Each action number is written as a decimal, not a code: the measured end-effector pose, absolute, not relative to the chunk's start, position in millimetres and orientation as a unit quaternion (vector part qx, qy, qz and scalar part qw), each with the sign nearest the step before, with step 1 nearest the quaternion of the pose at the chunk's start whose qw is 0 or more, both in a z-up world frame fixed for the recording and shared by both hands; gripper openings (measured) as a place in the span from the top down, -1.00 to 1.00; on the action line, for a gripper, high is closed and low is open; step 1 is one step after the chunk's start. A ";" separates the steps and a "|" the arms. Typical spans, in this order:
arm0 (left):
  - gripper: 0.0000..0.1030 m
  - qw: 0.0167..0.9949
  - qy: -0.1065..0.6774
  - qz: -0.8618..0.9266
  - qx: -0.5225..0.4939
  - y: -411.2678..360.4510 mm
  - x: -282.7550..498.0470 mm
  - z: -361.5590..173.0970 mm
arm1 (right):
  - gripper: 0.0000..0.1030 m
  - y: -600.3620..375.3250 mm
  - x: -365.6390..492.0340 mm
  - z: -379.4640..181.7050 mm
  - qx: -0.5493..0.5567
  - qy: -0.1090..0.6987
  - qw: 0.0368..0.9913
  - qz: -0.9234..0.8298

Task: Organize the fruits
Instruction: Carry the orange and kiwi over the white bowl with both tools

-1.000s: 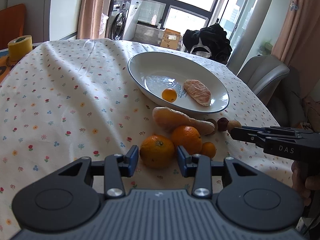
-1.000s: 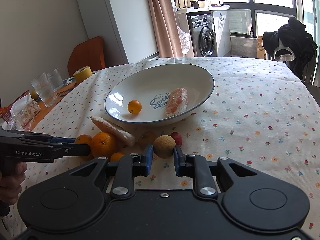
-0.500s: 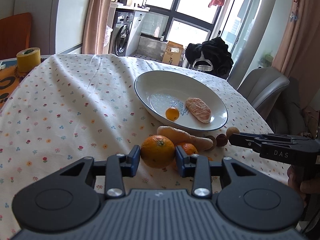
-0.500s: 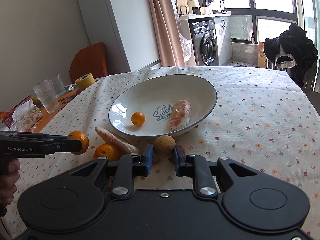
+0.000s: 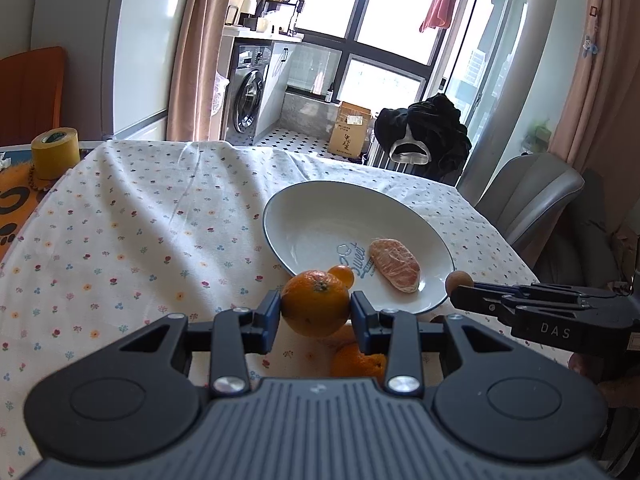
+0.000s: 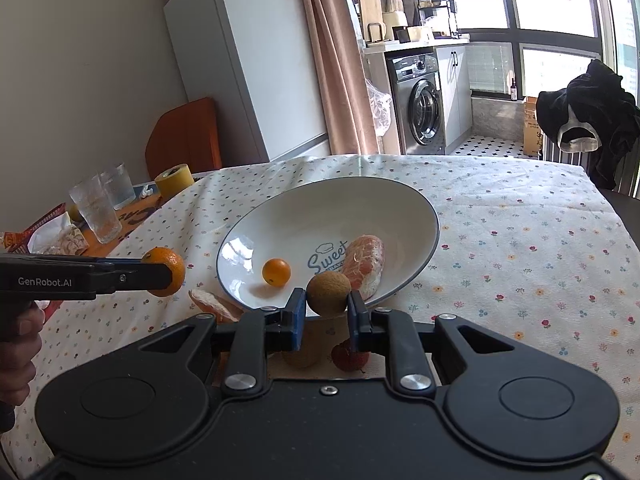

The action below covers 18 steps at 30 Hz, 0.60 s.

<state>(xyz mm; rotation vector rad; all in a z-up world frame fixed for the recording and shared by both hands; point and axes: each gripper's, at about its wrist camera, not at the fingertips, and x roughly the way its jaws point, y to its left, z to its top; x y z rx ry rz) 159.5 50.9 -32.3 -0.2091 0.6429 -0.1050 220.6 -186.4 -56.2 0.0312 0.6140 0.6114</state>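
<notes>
Your left claw (image 5: 316, 314) grips an orange (image 5: 315, 303) in the air near the bowl (image 5: 320, 216); your right claw (image 6: 327, 315) pinches a small brown fruit (image 6: 329, 293) at the bowl's near rim, above the bench (image 6: 520, 248).

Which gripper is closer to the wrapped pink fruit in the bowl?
Right. The right gripper, shut on the brown fruit, sits at the bowl rim beside the wrapped pink fruit. The left gripper holds the orange off the bowl's far side.

Orange mandarin (image 5: 315, 307), white blue-rimmed bowl (image 5: 280, 236)
</notes>
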 end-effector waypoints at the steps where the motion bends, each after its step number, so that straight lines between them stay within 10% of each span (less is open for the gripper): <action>1: 0.30 0.943 0.314 -0.049 -0.103 50.7 162.3 -31.3 | 0.61 -185.7 222.9 -56.3 0.016 0.297 0.907 0.298; 18: 0.30 0.938 0.331 -0.031 -0.100 33.8 212.5 -43.9 | 0.60 -172.9 252.4 -67.8 0.025 0.312 0.891 0.329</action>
